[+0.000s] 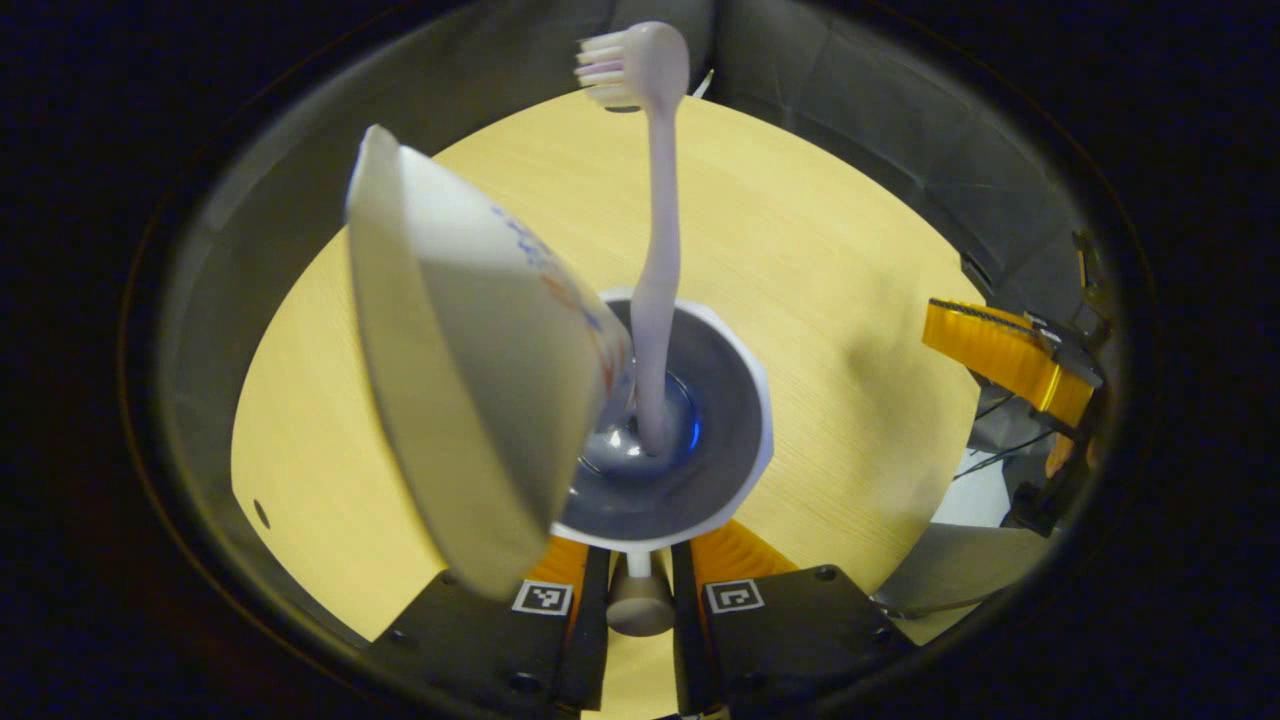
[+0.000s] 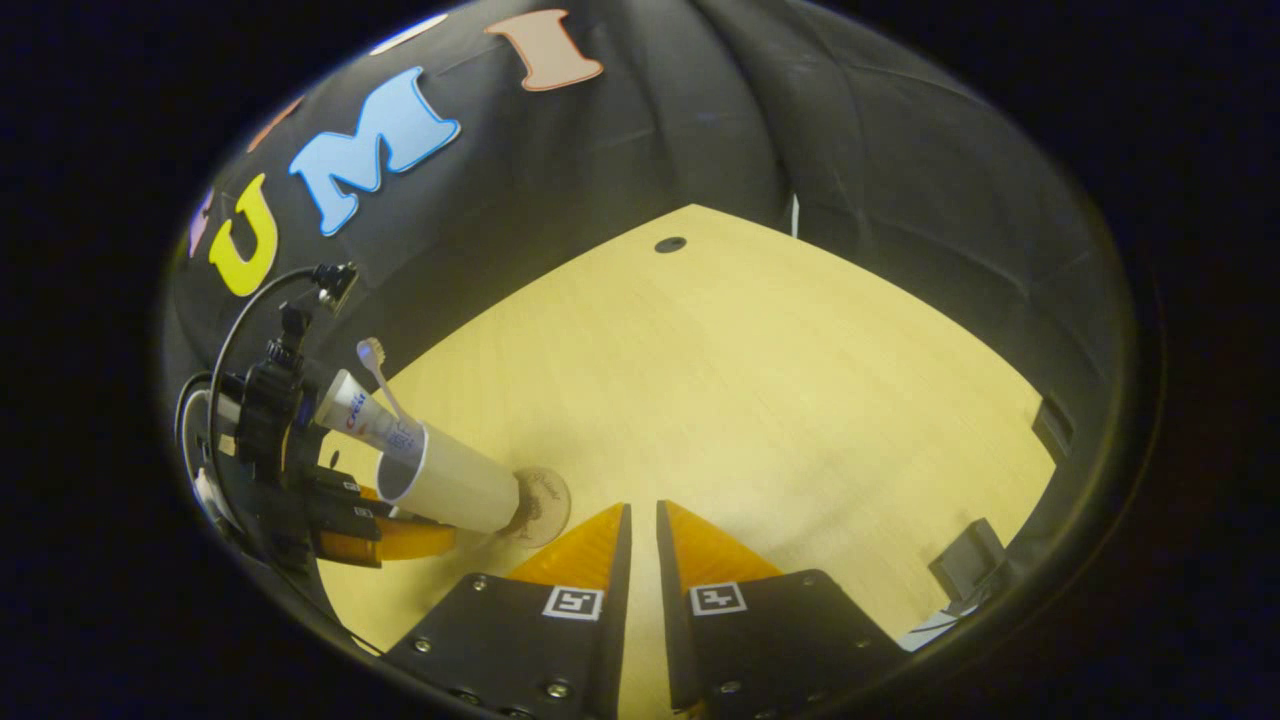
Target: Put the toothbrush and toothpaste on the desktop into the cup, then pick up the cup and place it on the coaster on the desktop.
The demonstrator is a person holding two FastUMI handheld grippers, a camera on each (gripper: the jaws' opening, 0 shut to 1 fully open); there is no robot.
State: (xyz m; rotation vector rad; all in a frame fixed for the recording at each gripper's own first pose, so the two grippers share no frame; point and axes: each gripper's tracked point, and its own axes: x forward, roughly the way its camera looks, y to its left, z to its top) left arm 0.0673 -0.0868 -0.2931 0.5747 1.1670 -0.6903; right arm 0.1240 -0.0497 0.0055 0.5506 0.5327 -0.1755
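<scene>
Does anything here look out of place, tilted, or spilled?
Nothing stands out. The pale pink toothbrush and white toothpaste tube lean inside the white plastic cup, which stands on the round coaster, held by the left gripper. No spill shows on the wooden desktop.

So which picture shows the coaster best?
The right gripper view: the coaster lies on the desk with the cup standing on it. In the left gripper view, looking down into the cup, I can't make the coaster out.

The table (image 2: 760, 380) is pale matt wood grain, the cup (image 1: 745, 400) smooth glossy plastic, the toothbrush (image 1: 655, 260) smooth matt plastic, the tube (image 1: 470, 370) soft satin plastic, the wall (image 2: 900, 150) matt creased cloth.
</scene>
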